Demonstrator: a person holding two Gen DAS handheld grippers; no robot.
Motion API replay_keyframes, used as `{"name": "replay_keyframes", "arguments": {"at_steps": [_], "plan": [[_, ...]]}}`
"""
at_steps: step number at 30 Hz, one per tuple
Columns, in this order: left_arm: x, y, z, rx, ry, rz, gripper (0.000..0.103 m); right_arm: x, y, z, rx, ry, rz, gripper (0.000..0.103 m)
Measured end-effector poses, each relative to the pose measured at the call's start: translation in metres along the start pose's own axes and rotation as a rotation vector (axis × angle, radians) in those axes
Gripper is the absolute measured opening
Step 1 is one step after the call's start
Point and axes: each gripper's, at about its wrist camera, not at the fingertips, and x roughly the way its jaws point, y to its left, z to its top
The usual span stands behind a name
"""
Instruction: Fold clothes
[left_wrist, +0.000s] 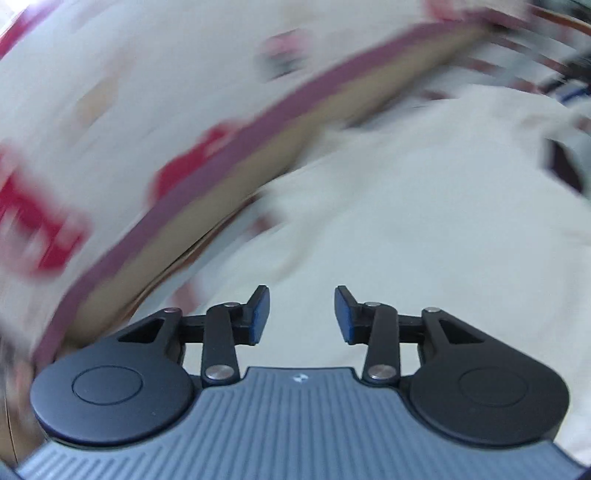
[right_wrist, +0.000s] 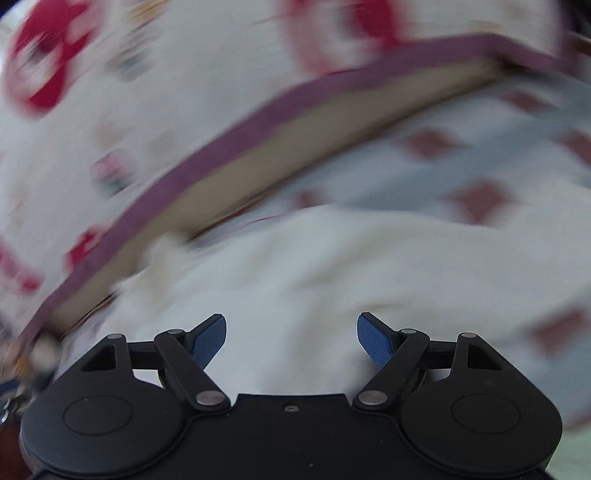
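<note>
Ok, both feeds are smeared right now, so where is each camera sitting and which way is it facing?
Left wrist: on the left gripper, looking down along its open, empty fingers at the white garment; no hand shows.
Right wrist: on the right gripper, jaws wider apart and empty, angled down at the same white cloth.
Shared: the white garment, the purple-edged band and the red-and-white patterned fabric beyond it.

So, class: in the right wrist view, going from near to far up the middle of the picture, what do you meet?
Right gripper, open and empty → white garment → purple-edged board → white cloth with red prints.
</note>
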Motion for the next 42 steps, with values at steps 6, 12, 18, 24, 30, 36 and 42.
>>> {"name": "replay_keyframes", "arguments": {"at_steps": [6,12,18,24,30,36,42], "plan": [[0.074,-0.114,0.073,0.027,0.051,-0.115,0.046,-0.016,-0.089,0.012,0.244,-0.032,-0.12,0.082],[0.138,-0.212,0.098,0.122,-0.17,-0.222,0.047,0.004,-0.132,0.029,0.525,0.007,-0.022,0.082],[0.175,-0.205,0.102,-0.273,-0.128,-0.458,0.045,0.033,-0.128,0.077,0.447,0.047,-0.155,0.083],[0.183,-0.189,0.076,-0.407,-0.092,-0.484,0.044,0.071,-0.108,0.092,0.34,-0.035,-0.47,0.083],[0.177,-0.181,0.06,-0.473,-0.068,-0.539,0.044,0.108,-0.09,0.079,0.204,-0.023,-0.537,0.093],[0.17,-0.165,0.051,-0.546,-0.123,-0.508,0.044,0.074,-0.05,0.085,-0.096,-0.293,-0.451,0.012],[0.164,-0.151,0.057,-0.62,-0.219,-0.491,0.04,-0.052,-0.062,0.114,-0.11,-0.697,-0.261,0.006]]}}
